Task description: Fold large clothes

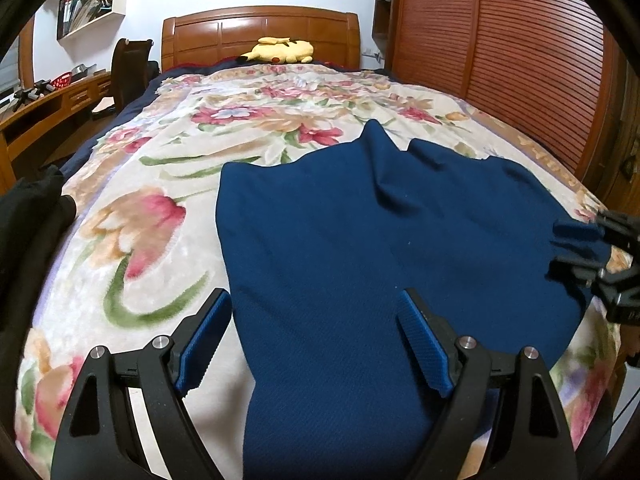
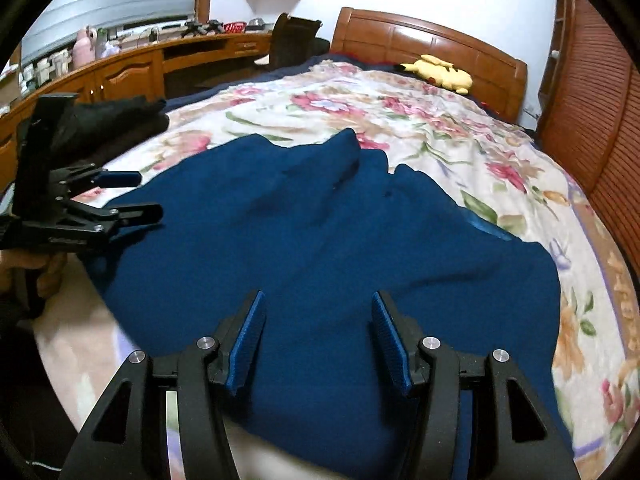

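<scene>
A large dark blue garment (image 1: 360,240) lies spread on the floral bedspread (image 1: 160,168), with two pointed folds rising at its far edge. It also shows in the right wrist view (image 2: 320,232). My left gripper (image 1: 314,304) is open and empty, hovering over the garment's near left part; it appears at the left in the right wrist view (image 2: 150,196). My right gripper (image 2: 318,304) is open and empty over the garment's near edge; it appears at the right edge in the left wrist view (image 1: 568,248), beside the garment's right side.
A black garment (image 2: 116,120) lies at the bed's left edge. A yellow plush toy (image 1: 282,51) rests by the wooden headboard (image 1: 260,28). A wooden desk (image 2: 132,68) and chair (image 2: 294,38) stand left of the bed; a slatted wooden wardrobe (image 1: 500,40) stands on the right.
</scene>
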A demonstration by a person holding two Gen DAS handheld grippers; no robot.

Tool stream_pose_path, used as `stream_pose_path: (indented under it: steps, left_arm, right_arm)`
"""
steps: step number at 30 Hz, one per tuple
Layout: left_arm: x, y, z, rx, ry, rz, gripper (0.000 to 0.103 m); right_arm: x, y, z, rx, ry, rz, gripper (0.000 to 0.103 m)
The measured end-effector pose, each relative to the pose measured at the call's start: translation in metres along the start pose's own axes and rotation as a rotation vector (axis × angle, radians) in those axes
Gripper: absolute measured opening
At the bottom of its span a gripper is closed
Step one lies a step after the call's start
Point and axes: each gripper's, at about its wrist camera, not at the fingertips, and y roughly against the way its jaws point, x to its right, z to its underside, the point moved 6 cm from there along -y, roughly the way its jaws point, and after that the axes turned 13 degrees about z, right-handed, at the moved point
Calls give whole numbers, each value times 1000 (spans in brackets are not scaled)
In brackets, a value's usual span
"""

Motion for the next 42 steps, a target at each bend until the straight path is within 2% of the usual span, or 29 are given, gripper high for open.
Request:
stream_pose_path:
  steps: [6,9,13,21,28,33,42]
  left_arm:
    - [-4,12,1,30,11,-10,85]
    - [-3,21,5,47,19,-15,85]
    - [-1,31,17,60,24,-24,85]
    - [-4,41,43,81,101,-35,85]
    - [-8,42,60,100,177,-37,85]
    - [-5,44,70,99,168,-71,85]
    - [-8,42,73,89,179,-90,85]
  right_arm:
    - [-14,-20,26,-47,23,25,58]
    - [-17,-25,30,-7,42,52,59]
    - [-15,-29,29,8,18,46,60]
    - [-21,-11,44,71,-10,73,60]
    - [-17,-2,45,50,-62,36,60]
    - [-15,9,49,52,-66,49,60]
    - [-13,20,46,18,-58,75,60]
